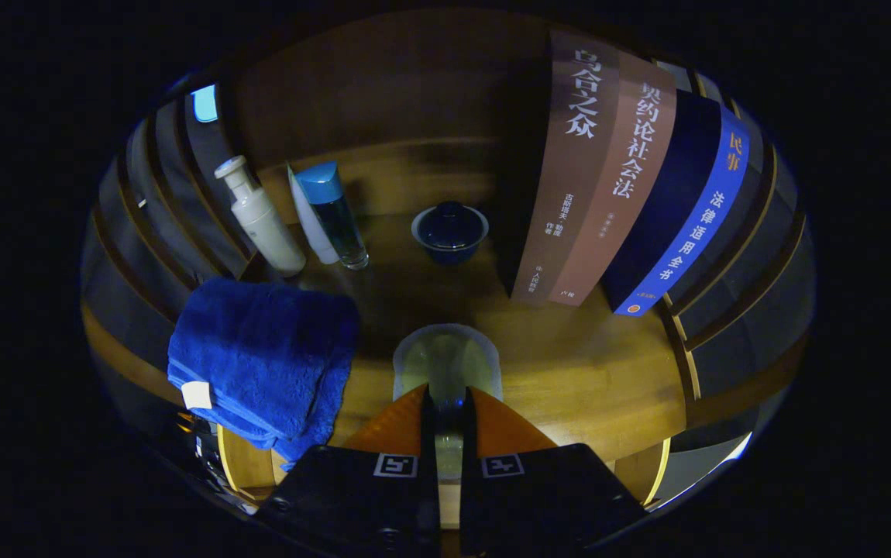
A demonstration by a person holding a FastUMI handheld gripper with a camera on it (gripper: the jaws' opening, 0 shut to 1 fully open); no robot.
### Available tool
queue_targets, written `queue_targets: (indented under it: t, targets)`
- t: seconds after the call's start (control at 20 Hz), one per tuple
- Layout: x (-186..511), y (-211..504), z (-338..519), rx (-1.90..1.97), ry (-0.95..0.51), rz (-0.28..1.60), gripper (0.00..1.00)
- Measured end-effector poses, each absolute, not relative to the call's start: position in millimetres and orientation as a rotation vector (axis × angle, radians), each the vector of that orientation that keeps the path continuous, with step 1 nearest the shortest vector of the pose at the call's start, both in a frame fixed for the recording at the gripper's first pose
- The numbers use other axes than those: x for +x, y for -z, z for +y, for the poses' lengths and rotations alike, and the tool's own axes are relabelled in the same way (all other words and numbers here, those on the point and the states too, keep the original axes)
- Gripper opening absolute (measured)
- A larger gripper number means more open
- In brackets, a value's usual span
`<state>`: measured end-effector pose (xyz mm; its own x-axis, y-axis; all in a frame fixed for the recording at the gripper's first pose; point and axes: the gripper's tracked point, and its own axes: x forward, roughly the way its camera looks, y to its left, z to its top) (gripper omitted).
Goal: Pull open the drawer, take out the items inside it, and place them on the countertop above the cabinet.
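My gripper [448, 397] is shut on the near wall of a clear, pale drinking glass [445, 358]. The glass is upright over the front part of the wooden countertop [585, 372]; I cannot tell if its base touches the wood. A folded blue towel [259, 356] lies on the countertop just left of the fingers. Below the countertop's front edge, on both sides of the gripper body, show wooden walls with pale rims [238, 463] of what looks like the pulled-out drawer. Its inside is hidden by the gripper.
Beyond the glass stands a dark blue lidded cup [449, 231]. To the far left are a white pump bottle [263, 221], a white tube [312, 225] and a blue-capped clear bottle [337, 217]. Upright books [600, 178] stand at the right. Slatted side walls close in both sides.
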<state>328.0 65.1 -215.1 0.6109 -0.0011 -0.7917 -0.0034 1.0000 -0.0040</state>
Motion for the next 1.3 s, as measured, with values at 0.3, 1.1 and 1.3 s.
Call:
queue_targets:
  t: [0.3,1.1,1.3]
  targets:
    - [325.1,216.5,69.3,-0.011,0.016,0.878,0.63]
    - [200.5,136.1,98.9,-0.062,-0.004,0.210,1.00]
    - [140.7,144.8,107.4,-0.015,-0.016,0.140,0.99]
